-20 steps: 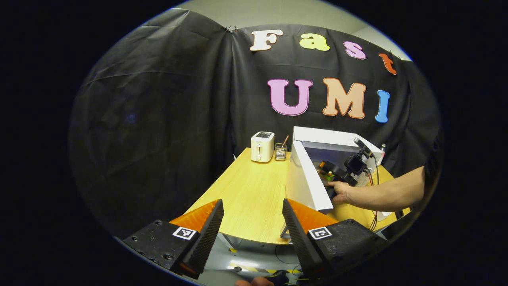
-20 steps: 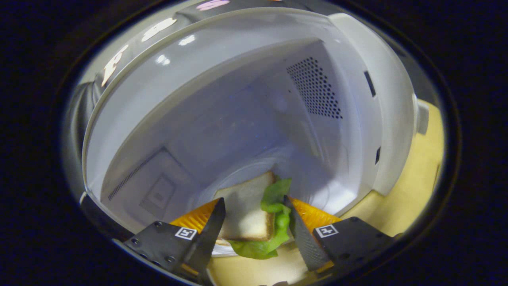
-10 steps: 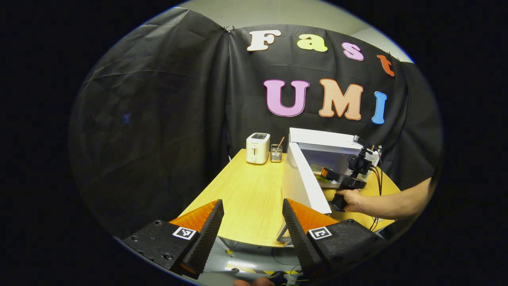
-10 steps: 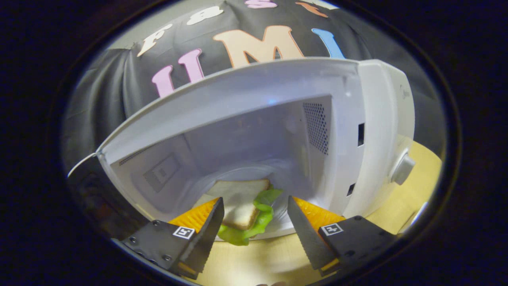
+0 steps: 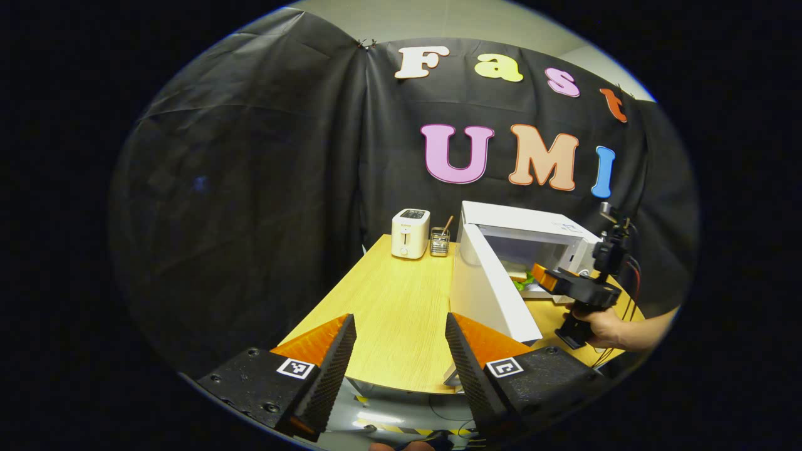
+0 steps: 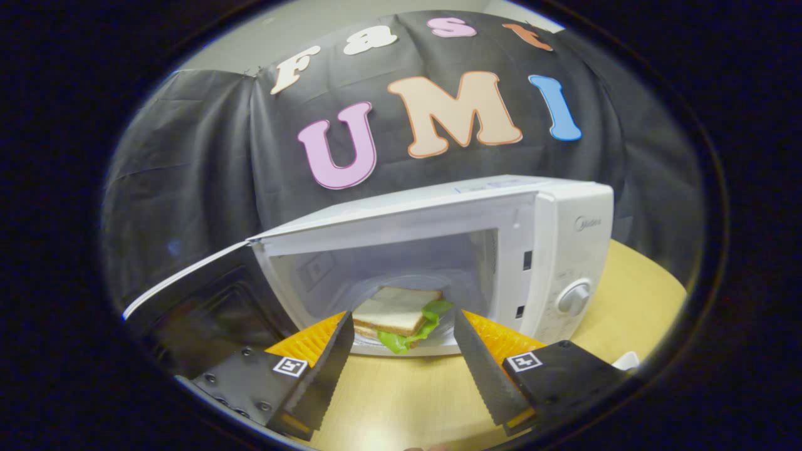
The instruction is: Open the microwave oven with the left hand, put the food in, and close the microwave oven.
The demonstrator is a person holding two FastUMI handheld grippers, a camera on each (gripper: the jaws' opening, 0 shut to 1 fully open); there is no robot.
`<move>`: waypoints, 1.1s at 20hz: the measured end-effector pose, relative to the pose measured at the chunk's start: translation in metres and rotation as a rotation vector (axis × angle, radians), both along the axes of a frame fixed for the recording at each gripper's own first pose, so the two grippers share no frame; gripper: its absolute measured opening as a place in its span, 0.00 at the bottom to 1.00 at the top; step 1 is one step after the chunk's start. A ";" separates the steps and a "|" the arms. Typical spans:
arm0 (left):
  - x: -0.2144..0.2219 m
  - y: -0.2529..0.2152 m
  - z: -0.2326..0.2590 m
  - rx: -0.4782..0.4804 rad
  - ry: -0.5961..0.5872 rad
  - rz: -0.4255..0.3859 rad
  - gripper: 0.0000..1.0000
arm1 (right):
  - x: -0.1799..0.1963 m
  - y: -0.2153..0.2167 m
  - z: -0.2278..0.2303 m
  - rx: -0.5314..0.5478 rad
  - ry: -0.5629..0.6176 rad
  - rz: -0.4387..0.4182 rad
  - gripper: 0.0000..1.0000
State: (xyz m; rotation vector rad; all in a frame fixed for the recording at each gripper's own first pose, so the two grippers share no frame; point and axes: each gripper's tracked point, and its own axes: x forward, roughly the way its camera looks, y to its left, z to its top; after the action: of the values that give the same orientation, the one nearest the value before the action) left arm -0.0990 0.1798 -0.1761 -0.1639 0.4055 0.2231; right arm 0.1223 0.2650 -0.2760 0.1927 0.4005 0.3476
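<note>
Left gripper view: left gripper (image 5: 400, 360) sits off the near edge of the light wooden table (image 5: 388, 313), jaws spread, holding nothing, about where it was a second ago. Ahead and to its right stands the white boxy microwave oven (image 5: 532, 235) with its white door (image 5: 489, 291) swung wide toward the camera. The right gripper (image 5: 544, 277), held by a person's hand (image 5: 603, 329), was reaching into the cavity a second ago; now it's out, in front of the opening. White toaster (image 5: 410, 233) and a small clear utensil holder (image 5: 440, 241) sit far ahead, untouched.

Right gripper view: own jaws spread, empty. The white-bread sandwich with green lettuce (image 6: 401, 316) lay between the fingers a second ago; now it lies straight ahead, apart from them, on the round turntable inside the cavity. Camera has backed off, so the whole oven front and the round white dial (image 6: 575, 297) show.

Read: food is in, release done, right side clearing the doorway. Closing the door is what's left; the left gripper needs to get behind it and push.
</note>
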 end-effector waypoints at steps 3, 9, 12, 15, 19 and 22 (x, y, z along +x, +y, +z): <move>0.001 0.000 -0.011 -0.009 0.012 0.004 0.84 | -0.024 -0.018 0.024 -0.013 -0.034 0.034 0.92; 0.017 -0.010 -0.041 -0.112 0.025 -0.036 0.81 | -0.049 -0.063 0.075 0.011 -0.098 0.033 0.92; 0.027 -0.020 -0.059 -0.180 0.037 -0.066 0.61 | -0.050 -0.084 0.100 0.008 -0.145 0.014 0.91; 0.029 -0.012 -0.085 -0.133 0.105 -0.047 0.00 | -0.050 -0.102 0.120 0.035 -0.150 -0.025 0.92; 0.028 -0.063 -0.114 -0.200 0.213 -0.190 0.00 | -0.049 -0.131 0.141 0.037 -0.177 -0.091 0.91; 0.035 -0.078 -0.114 -0.169 0.221 -0.238 0.00 | -0.051 -0.161 0.149 0.016 -0.198 -0.151 0.91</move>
State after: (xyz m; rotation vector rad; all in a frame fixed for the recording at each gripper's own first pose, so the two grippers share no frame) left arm -0.0640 0.1023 -0.2898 -0.2563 0.6598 -0.0290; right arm 0.0713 0.1043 -0.1274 0.2007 0.1863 0.2184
